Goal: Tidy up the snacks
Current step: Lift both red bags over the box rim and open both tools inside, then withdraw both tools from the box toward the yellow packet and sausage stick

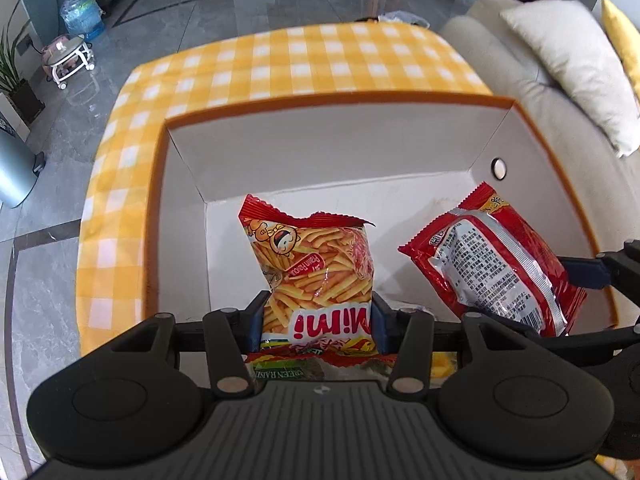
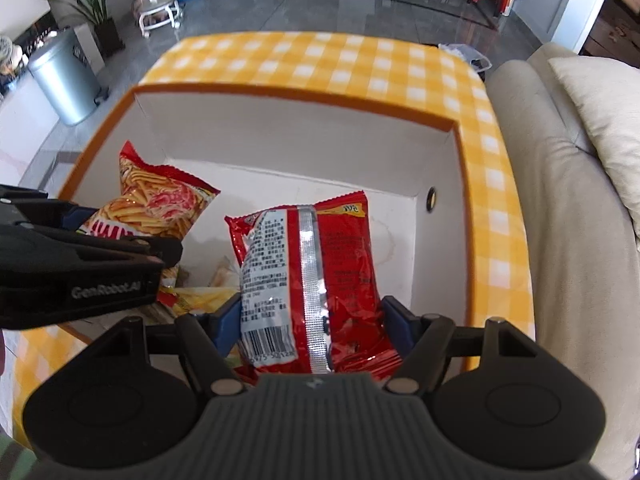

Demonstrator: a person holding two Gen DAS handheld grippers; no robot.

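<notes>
Inside the orange-rimmed box (image 1: 332, 100), the left gripper (image 1: 318, 316) pinches a Mimi fries bag (image 1: 316, 264); the right gripper (image 2: 312, 320) pinches a red packet (image 2: 316, 272) beside it, bare white floor beyond both.

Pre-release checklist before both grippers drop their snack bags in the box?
1. Left gripper clamps the fries bag: ok.
2. Right gripper clamps the red bag: ok.
3. Both bags above the box opening: ok.
4. Bare floor under the far ends of the bags: ok.
5. Grippers apart from each other: ok, but close.
6. Bags touching the box floor: cannot tell.
</notes>
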